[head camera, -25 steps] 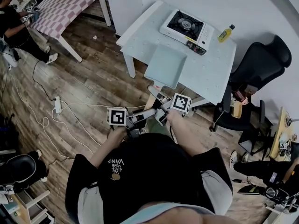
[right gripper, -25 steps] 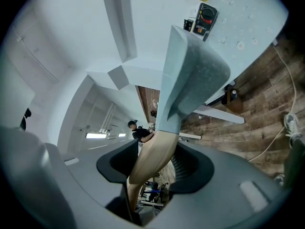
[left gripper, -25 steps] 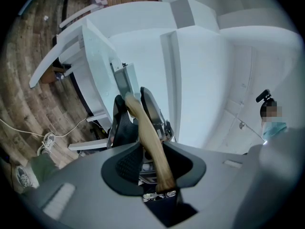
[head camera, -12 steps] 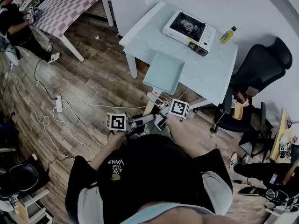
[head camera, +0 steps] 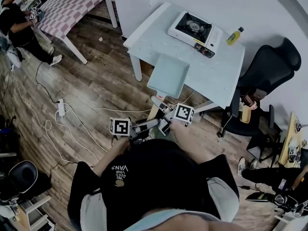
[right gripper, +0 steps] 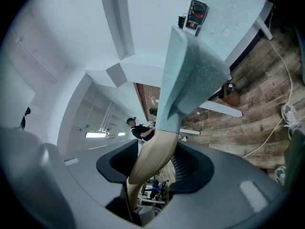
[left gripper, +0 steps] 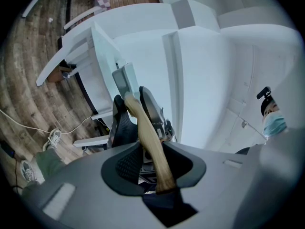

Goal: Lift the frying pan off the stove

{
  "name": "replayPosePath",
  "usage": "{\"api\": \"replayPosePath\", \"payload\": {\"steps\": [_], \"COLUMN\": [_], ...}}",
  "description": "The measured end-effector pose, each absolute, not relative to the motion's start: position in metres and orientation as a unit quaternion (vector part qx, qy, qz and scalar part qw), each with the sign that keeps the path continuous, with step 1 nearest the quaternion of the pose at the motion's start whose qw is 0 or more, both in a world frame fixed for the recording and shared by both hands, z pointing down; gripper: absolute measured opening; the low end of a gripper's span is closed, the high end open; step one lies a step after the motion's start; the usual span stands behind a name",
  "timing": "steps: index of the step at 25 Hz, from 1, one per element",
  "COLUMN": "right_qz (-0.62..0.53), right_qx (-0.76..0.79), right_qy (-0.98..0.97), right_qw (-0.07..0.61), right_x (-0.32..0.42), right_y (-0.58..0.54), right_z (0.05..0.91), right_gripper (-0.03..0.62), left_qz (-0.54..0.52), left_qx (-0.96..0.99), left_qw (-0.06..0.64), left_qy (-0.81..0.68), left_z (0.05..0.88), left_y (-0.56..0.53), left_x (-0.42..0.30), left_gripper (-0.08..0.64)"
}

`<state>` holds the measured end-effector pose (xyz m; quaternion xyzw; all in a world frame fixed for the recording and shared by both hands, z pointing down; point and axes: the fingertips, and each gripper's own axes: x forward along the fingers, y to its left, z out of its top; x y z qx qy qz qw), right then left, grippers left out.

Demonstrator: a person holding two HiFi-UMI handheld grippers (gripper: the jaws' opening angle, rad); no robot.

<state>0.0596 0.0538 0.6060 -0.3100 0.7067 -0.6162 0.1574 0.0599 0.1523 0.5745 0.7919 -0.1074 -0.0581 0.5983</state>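
1. Clamped on the frying pan's (head camera: 168,74) wooden handle (left gripper: 145,128): left gripper (left gripper: 153,151) and right gripper (right gripper: 152,161), jaws pressing it.
2. Held aloft by the table's (head camera: 216,76) near edge, well apart from the stove (head camera: 192,28).

- The near end of the wooden handle (left gripper: 148,137) disappears inside the left gripper (left gripper: 151,162).
- Far left, a person (head camera: 17,20) is cut off by the picture's edge.
- The label on the yellow bottle (head camera: 234,34) is too small to read.
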Motion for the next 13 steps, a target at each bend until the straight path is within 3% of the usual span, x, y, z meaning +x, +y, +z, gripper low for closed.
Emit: {"api": "replayPosePath", "payload": {"steps": [10,13], "right_qz": [-0.61,-0.616], "right_qx": [-0.287,-0.308], "right_qy": [0.714,0.705], "right_qw": [0.189,0.17], "right_x": [0.055,0.0609], "right_y": [0.0492,0.0503], "right_z": [0.598,0.603], "right_gripper": [0.21,0.21], "left_qz": [-0.058,-0.054], "left_qx": [0.793,0.796], "left_qw": [0.597,0.594], "left_qy": [-0.103,-0.104], "left_z": [0.5729,0.5728], "left_y": [0.1511,0.1491], "left_x": [0.0607,0.0622], "left_gripper": [0.123,0.123]}}
